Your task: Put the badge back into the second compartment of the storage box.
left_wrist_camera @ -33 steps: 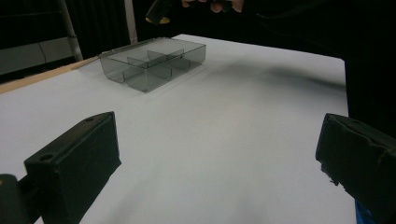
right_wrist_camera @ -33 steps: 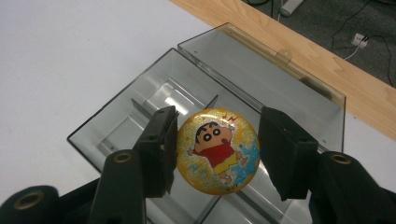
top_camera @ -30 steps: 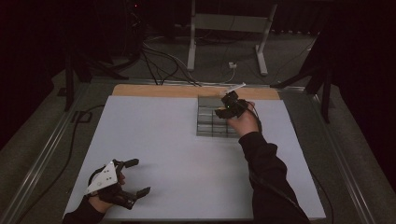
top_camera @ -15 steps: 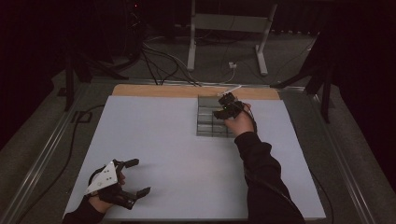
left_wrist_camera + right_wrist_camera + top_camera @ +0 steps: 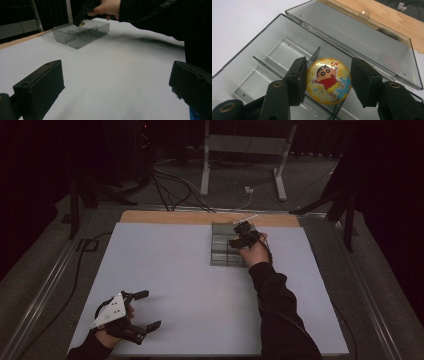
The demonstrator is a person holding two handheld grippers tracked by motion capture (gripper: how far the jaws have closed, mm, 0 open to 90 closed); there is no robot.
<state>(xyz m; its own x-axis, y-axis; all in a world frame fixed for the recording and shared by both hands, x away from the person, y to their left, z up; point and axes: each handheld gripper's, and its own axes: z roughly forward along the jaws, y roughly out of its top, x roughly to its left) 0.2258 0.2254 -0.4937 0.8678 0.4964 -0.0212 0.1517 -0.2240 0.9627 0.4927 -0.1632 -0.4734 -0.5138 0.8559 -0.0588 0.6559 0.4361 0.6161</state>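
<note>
A round yellow glittery badge (image 5: 328,81) with a cartoon boy in a red shirt sits between the jaws of my right gripper (image 5: 328,75), which is shut on its edges. The badge hangs over a divider inside a clear grey compartment box (image 5: 274,53), whose lid (image 5: 372,37) lies open behind it. In the high view the box (image 5: 220,251) stands at the back middle of the white table, with my right gripper (image 5: 240,236) above its far right corner. My left gripper (image 5: 151,309) rests near the front left edge, open, with nothing between its jaws.
A bare wooden strip (image 5: 165,216) runs along the far edge of the white table top (image 5: 175,270). The person's right sleeve (image 5: 280,310) stretches across the right half. Behind the table a metal stand (image 5: 245,145) and cables (image 5: 170,180) are on the floor.
My right gripper has come slightly nearer and lower, from above the box's far edge down into the box. The left gripper has stayed where it was.
</note>
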